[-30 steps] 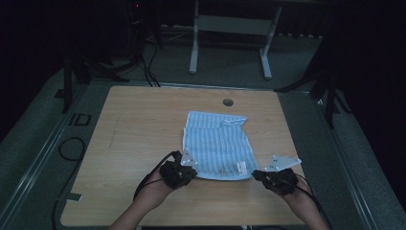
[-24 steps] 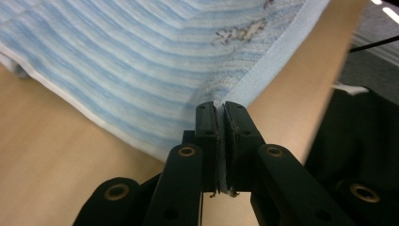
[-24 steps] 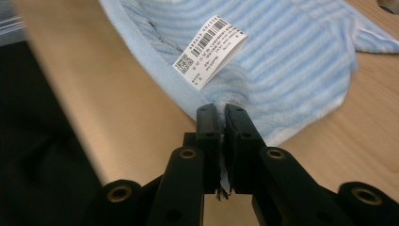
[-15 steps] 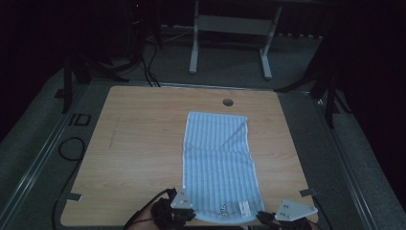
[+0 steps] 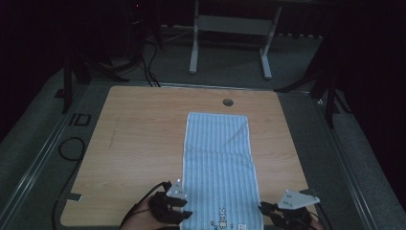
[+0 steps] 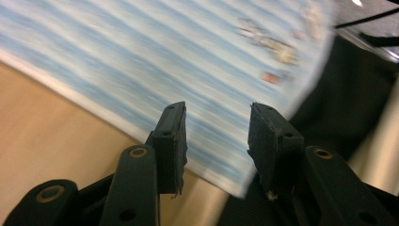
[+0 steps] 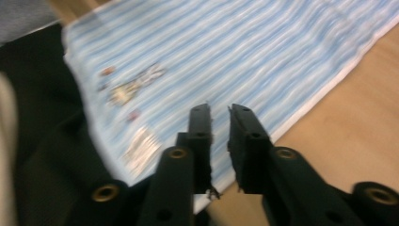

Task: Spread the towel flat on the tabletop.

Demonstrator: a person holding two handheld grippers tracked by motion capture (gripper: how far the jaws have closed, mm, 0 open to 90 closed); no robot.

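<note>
— So where does the towel [image 5: 219,167] lie just now?

— Flat on the wooden table [image 5: 139,139], spread lengthwise away from the person. Its far end stops short of the small round hole [image 5: 228,102] in the tabletop, and its near end, the one with the little printed figures, reaches the near edge of the table.

— And the left gripper [image 5: 184,214]?

— In the high view it sits at the near left corner of the towel, just beside the cloth. In the left gripper view its jaws stand partly apart with a clear gap between the pads [image 6: 171,141]. They have just been opening. The striped cloth [image 6: 188,61] lies beyond and below the tips; no cloth is pinched between them.

— The right gripper [image 5: 265,208]?

— At the near right corner, by the towel's edge, with its grey plate [image 5: 296,199] on top. In the right gripper view the jaws are nearly together, only a thin slit left between the pads [image 7: 200,125]. The towel [image 7: 244,56] lies under and ahead of the tips. The picture is blurred, and I cannot tell whether a fold of the edge is caught in that slit.

— Does the towel hang off the table?

— The corner near both grippers seems to pass over the dark edge, though the blur leaves that uncertain.
</note>
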